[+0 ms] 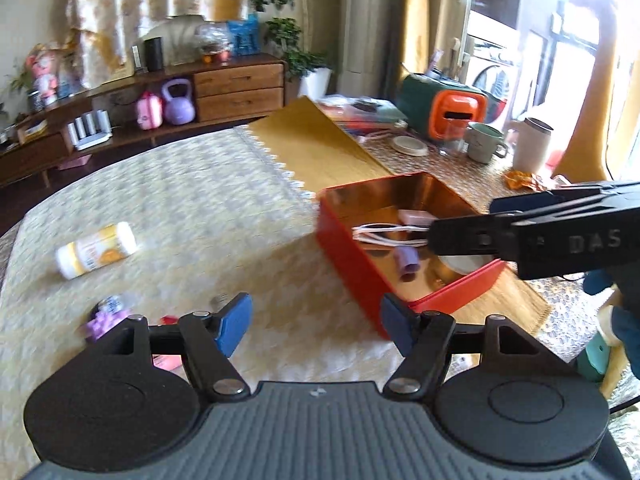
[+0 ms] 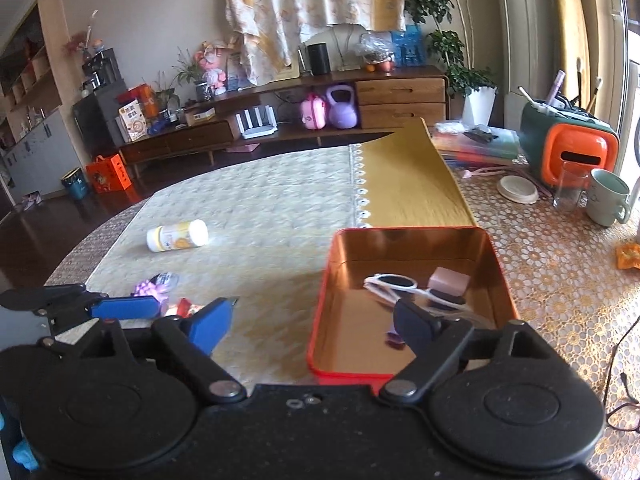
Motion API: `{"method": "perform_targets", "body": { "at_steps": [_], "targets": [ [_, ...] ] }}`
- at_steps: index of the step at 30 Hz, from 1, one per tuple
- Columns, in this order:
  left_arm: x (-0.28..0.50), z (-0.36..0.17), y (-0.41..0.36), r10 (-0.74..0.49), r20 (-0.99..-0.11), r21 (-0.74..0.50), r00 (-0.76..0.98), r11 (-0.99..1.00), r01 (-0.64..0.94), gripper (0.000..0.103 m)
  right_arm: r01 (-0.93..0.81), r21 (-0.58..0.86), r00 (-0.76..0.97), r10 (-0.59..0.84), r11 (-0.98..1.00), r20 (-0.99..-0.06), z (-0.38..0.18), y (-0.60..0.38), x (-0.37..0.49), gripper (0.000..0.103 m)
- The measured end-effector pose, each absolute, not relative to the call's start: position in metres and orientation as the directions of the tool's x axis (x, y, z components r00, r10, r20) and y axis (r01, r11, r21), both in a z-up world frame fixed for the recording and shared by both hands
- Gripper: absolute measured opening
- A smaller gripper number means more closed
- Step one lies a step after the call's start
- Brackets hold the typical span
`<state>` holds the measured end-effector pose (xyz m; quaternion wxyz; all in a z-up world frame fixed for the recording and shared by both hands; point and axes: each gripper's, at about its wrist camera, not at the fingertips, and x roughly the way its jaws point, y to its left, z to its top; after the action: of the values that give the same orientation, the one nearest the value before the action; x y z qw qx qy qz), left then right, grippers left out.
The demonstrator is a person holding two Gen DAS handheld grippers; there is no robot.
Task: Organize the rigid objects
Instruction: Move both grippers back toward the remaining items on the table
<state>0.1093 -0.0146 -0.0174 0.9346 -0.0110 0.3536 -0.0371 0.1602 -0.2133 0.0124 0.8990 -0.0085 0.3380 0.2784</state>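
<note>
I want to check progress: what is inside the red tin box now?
The red tin box holds white sunglasses, a pink block and a small purple piece. The right gripper covers its near corner, so anything there is hidden.

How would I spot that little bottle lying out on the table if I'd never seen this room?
Start at the red tin box on the table, then look left and farther back across the pale quilted cloth. The bottle lies there on its side, alone. It is white and yellow with a white cap, unlike the purple and red bits nearer the fingers.
</note>
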Motion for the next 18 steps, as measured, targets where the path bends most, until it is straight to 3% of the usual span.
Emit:
{"method": "perform_targets", "body": {
  "at_steps": [4,8,12,15,18],
  "targets": [
    [0.095,-0.021,0.01,-0.045,-0.655,-0.057,0.754,0.998,0.011,0.071,-0.513,0.159,0.617,0.491,0.843,-0.615,0.009,-0.202,0.153,0.088],
    [0.084,-0.027,0.037,-0.001,-0.655,-0.063,0.755,0.997,-0.053,0.078,-0.524,0.188,0.593,0.514,0.831,-0.62,0.002,-0.192,0.148,0.089],
    [0.077,-0.031,0.063,0.056,-0.655,-0.049,0.754,0.992,-0.116,0.079,-0.546,0.174,0.586,0.522,0.819,-0.62,-0.004,-0.179,0.142,0.093],
    [0.075,-0.035,0.081,0.082,-0.658,-0.061,0.749,0.985,-0.162,0.079,-0.565,0.162,0.587,0.532,0.809,-0.61,-0.007,-0.171,0.137,0.103],
    [0.07,-0.04,0.095,0.1,-0.658,-0.079,0.747,0.977,-0.2,0.082,-0.584,0.148,0.587,0.542,0.798,-0.601,-0.008,-0.162,0.134,0.103]
  ]
}}
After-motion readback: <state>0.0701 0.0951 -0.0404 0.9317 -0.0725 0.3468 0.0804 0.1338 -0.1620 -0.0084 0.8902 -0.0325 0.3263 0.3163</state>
